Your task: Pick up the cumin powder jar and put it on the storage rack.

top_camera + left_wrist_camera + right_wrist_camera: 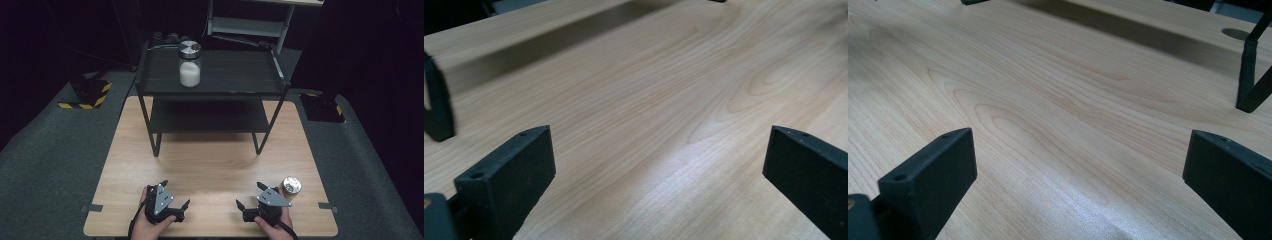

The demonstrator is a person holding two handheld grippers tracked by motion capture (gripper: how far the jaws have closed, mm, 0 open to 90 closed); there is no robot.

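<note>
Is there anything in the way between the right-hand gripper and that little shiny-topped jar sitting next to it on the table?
Nothing visible. The small jar stands on the wooden table just beside the right gripper, on its outer side, with bare wood between them. The gripper is open.

There are 2 jars with metal lids: 1 jar of white powder [190,64] on the rack [225,87], and 1 jar [290,188] on the tabletop [215,160]. There is 1 rack with 2 shelves. There are 2 grippers: left [176,204] and right [248,201], each with 2 jaws.
</note>
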